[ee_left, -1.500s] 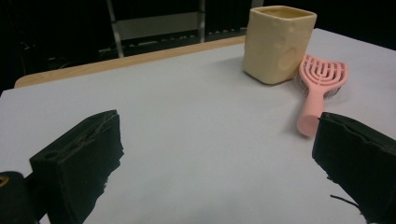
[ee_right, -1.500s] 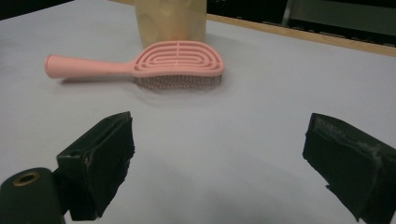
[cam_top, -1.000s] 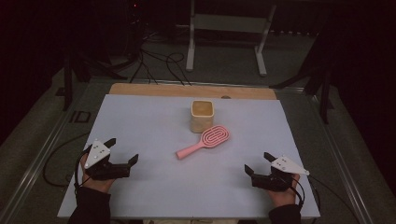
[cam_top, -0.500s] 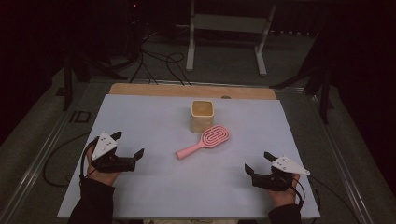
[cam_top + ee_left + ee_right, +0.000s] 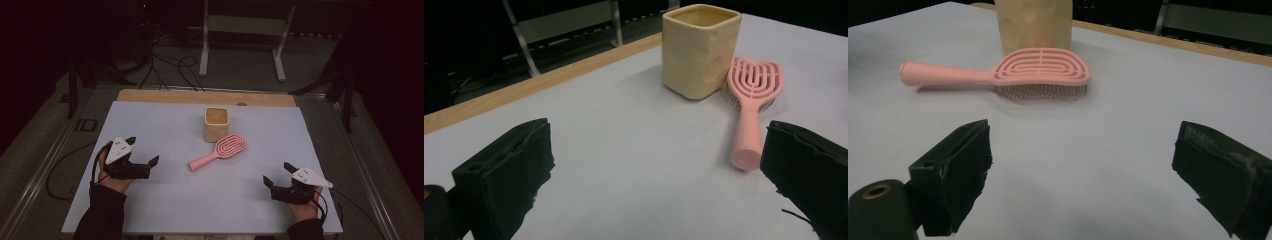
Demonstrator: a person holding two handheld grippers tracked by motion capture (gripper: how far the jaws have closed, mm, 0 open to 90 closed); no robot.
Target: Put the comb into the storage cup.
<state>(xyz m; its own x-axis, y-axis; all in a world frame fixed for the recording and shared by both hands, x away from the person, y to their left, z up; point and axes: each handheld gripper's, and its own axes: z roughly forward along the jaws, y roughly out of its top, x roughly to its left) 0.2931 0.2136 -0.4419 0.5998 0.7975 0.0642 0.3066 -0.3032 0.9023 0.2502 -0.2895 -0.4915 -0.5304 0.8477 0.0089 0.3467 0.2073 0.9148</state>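
Holding both grippers low over the pale blue table [image 5: 165, 210], I see the left gripper [image 5: 145, 150] with jaws spread wide and empty, aimed across at the pink hairbrush [image 5: 218, 152], and the right gripper [image 5: 276, 174] likewise wide open with nothing between its jaws. The hairbrush lies flat near the table's middle, bristles down, between the two grippers and apart from both. Its head sits just beside the cream square cup [image 5: 216, 123], which stands upright behind it; I cannot tell whether they touch.
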